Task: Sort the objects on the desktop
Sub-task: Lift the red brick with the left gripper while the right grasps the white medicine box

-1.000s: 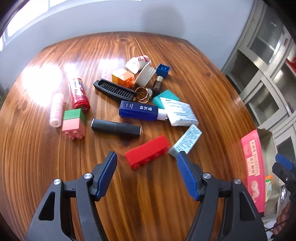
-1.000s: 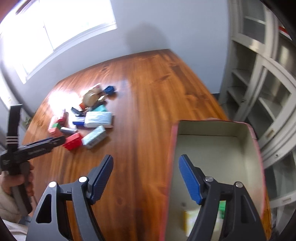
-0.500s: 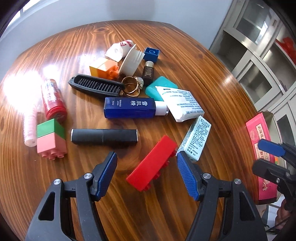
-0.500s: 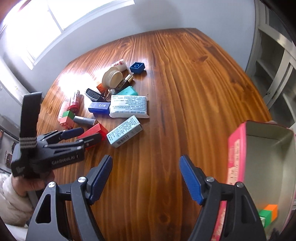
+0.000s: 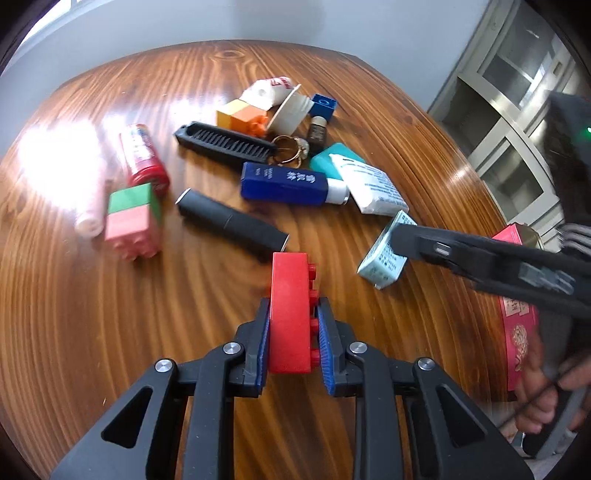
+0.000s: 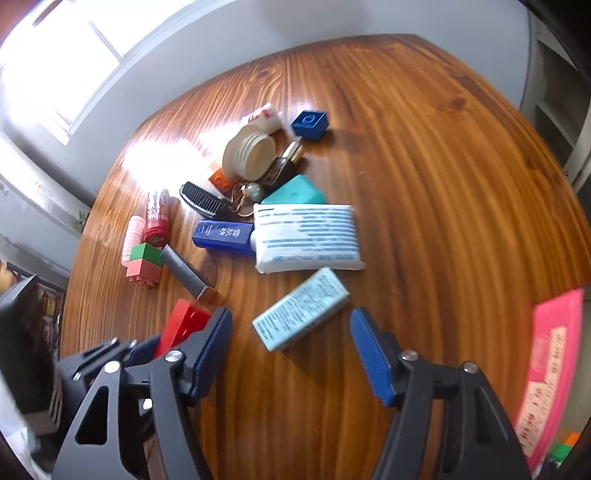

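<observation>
Table (image 6: 424, 155): showing glossy reddish-brown wood with strong curved grain, filling most of both views, rounding off at the far edge.
Wall (image 5: 332, 22): running plain pale grey-blue behind the table's far edge.
Window (image 6: 66, 62): sitting at upper left in the right wrist view, glowing overexposed, white frame and sill just showing.
Light: pouring in as daylight, throwing a bright white glare patch (image 5: 55, 162) onto the tabletop's left side.
Cabinet (image 5: 509, 122): standing at right, pale grey-white framing with open shelf compartments, partly blurring at the lens edge.
Shelving (image 6: 33, 295): crowding the left edge in the right wrist view, dark, contents too blurred to tell.
</observation>
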The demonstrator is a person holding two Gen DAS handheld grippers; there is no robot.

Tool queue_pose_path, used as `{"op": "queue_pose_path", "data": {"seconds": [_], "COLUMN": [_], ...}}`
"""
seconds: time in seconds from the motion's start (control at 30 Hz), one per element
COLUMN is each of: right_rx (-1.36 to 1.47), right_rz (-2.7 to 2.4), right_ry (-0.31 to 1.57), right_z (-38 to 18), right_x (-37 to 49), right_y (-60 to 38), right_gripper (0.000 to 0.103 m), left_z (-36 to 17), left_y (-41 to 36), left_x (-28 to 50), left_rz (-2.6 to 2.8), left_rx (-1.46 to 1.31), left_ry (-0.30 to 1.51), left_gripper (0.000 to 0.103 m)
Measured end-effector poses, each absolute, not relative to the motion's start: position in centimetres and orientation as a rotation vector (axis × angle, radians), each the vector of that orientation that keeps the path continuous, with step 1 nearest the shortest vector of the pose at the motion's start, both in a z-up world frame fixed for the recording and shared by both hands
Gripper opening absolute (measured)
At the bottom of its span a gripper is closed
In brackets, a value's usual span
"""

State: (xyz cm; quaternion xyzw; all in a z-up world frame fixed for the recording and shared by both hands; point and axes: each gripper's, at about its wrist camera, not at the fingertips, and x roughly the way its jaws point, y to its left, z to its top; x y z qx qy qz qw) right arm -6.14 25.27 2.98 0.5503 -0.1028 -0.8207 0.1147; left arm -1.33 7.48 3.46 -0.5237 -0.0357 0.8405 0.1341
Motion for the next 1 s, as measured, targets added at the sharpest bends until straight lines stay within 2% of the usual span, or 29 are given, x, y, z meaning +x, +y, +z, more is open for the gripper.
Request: {"op": "queue_pose_path", "data": {"seconds": [0.23, 0.33, 0.43, 0.5, 0.57, 1.0], "right_rx": [1.669, 1.654, 1.627, 1.614, 1.607, 1.471], "right_rz": [-2.418, -2.421, -2.402, -2.398, -2.389, -2.325], "right_ry": [-0.171, -0.066, -0.040, -0.014, 0.003, -0.066], "right_z": [1.1, 1.1, 1.2, 1.4, 1.5, 5.4], "right_x": [-8.1, -8.0, -7.4, -6.9, -6.3, -1.5], "right_y": [23.3, 22.3, 22.1, 22.0, 22.0, 24.8], "right_gripper": [0.058, 0.049, 0.040, 0.031, 0.028, 0.027], "left_z": [4.4, 4.8, 5.1, 5.4, 5.7, 7.7], "left_y": [6.2, 5.4, 5.2, 5.1, 5.1, 5.7], "left_x": [0.0, 0.8, 1.1, 1.6, 2.0, 7.0], "left_rz": [2.500, 2.532, 2.554, 2.567, 2.578, 2.739], "left_rx": [-1.501, -1.503, -1.500, -1.495, -1.488, -1.457], "left_ry": [-0.127, -0.154, -0.165, -0.170, -0.173, -0.234], "left_gripper": [0.025, 0.025, 0.025, 0.025, 0.025, 0.025]}}
